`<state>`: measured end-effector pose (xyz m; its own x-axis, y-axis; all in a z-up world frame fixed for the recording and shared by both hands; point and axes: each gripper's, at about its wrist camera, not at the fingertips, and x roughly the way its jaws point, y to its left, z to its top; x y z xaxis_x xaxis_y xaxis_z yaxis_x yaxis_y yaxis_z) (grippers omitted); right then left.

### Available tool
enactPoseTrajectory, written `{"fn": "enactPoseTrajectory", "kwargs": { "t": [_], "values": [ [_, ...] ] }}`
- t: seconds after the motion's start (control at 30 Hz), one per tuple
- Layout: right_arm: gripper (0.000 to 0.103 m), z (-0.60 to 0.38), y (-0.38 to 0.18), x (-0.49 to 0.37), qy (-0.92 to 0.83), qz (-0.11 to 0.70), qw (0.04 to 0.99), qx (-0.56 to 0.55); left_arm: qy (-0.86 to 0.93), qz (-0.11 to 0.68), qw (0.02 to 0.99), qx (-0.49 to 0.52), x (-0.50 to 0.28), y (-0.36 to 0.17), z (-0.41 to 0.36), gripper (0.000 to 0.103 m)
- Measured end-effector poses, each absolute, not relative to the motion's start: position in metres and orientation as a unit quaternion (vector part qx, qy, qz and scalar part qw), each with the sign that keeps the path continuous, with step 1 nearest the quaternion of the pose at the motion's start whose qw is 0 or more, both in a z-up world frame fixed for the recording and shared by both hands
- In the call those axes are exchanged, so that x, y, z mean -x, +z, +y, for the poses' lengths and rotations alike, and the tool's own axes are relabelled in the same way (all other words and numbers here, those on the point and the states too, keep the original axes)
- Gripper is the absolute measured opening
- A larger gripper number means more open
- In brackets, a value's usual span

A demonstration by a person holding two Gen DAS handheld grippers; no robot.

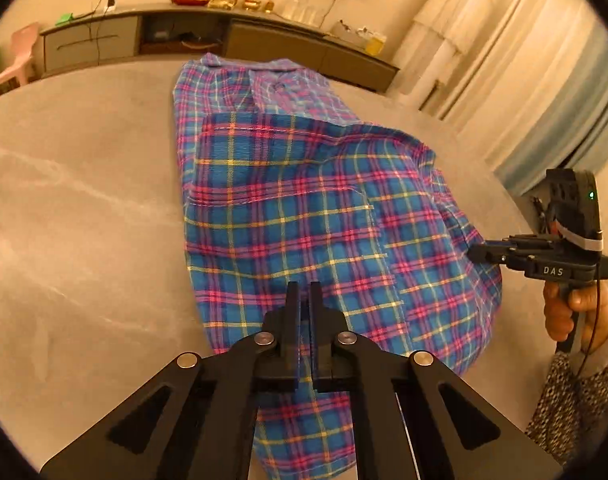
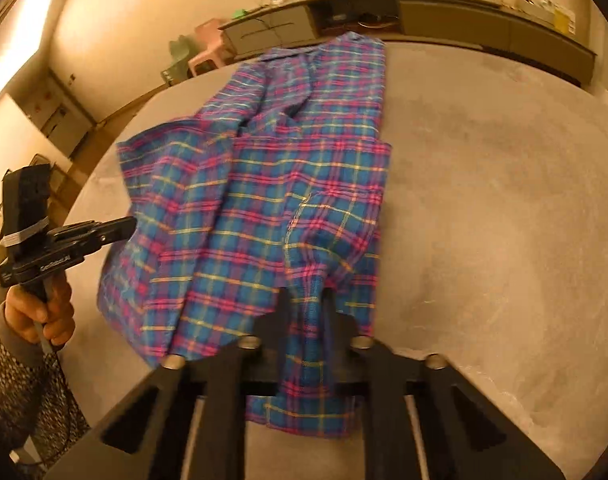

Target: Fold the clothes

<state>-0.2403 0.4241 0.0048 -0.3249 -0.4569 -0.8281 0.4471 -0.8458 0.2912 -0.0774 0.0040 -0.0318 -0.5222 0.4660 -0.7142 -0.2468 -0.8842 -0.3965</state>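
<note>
The plaid shirt (image 1: pixel 287 208) lies lengthwise on the grey worktop (image 1: pixel 83 208), collar toward the far edge, hem at the near edge. The left claw (image 1: pixel 304 296) is pressed together on hem cloth; the right claw (image 2: pixel 307 300) pinches a raised fold of the hem. The fabric appears light, soft and limp, likely to sag and wrinkle; both near hem corners seem the soundest holds.
</note>
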Motion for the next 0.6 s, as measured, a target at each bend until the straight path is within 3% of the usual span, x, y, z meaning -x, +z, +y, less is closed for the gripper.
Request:
{"fn": "enactPoseTrajectory", "kwargs": {
  "t": [0.13,0.23,0.33,0.4,0.43,0.47,0.5,0.6],
  "values": [
    [0.005,0.433,0.023,0.229,-0.812,-0.047,0.307,-0.493,0.841,-0.219,0.236,0.435,0.063,-0.018,-0.024,0.003],
    [0.005,0.449,0.035,0.221,-0.805,-0.077,0.32,-0.494,0.819,-0.252,0.206,0.472,0.065,-0.032,-0.042,0.003],
    [0.008,0.451,0.024,0.221,-0.8,-0.059,0.299,-0.516,0.839,-0.217,0.158,0.474,0.071,-0.038,-0.044,0.004],
    [0.017,0.45,0.016,0.226,-0.798,-0.066,0.285,-0.527,0.854,-0.197,0.161,0.455,0.079,-0.033,-0.041,0.031],
    [0.024,0.452,0.018,0.226,-0.799,-0.07,0.283,-0.525,0.863,-0.187,0.16,0.442,0.084,-0.03,-0.038,0.061],
    [0.039,0.452,0.019,0.228,-0.804,-0.078,0.281,-0.519,0.871,-0.178,0.157,0.429,0.088,-0.027,-0.035,0.072],
    [0.047,0.452,0.02,0.23,-0.807,-0.085,0.28,-0.513,0.881,-0.165,0.155,0.416,0.094,-0.026,-0.031,0.072],
    [0.047,0.447,0.02,0.235,-0.816,-0.093,0.275,-0.5,0.887,-0.141,0.139,0.417,0.114,-0.032,-0.018,0.072]
  ]
}}
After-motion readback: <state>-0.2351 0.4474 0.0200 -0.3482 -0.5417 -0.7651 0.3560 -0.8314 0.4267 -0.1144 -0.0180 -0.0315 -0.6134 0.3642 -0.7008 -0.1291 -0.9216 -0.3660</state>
